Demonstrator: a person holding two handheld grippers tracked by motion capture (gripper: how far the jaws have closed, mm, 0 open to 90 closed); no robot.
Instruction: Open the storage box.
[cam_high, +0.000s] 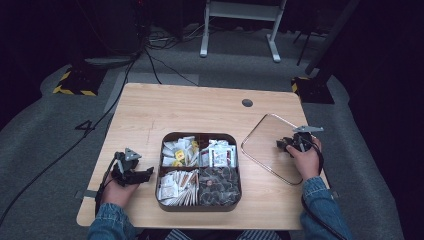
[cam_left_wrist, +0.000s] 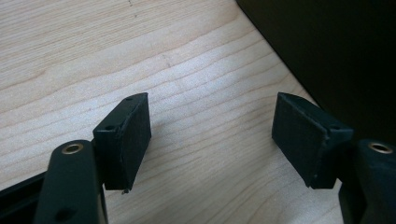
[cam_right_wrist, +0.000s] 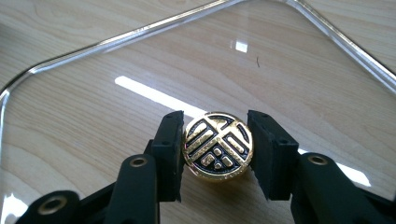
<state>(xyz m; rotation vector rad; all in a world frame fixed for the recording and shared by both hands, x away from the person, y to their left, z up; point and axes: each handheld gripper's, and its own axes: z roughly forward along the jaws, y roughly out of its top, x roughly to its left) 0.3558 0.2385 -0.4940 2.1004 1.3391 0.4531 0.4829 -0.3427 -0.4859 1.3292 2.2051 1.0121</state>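
A round gold disc (cam_right_wrist: 218, 144) with a black pattern stands on edge between the pads of my right gripper (cam_right_wrist: 215, 115), which is shut on it. It hangs low over a clear lid (cam_right_wrist: 116, 39) that lies flat on the wooden table. In the high view my right gripper (cam_high: 283, 145) is at the right side of that lid (cam_high: 265, 145). My left gripper (cam_high: 149, 173) rests on the table left of a dark four-part tray (cam_high: 200, 135). Its jaws (cam_left_wrist: 210, 99) stand wide apart over bare wood with nothing between them.
The tray holds white and yellow sachets (cam_high: 180, 152) at the back, paper packets (cam_high: 175, 187) at the front left and dark wrapped pieces (cam_high: 220, 185) at the front right. The tray's dark wall (cam_left_wrist: 336, 51) is just right of my left gripper. A cable hole (cam_high: 247, 103) sits near the far edge.
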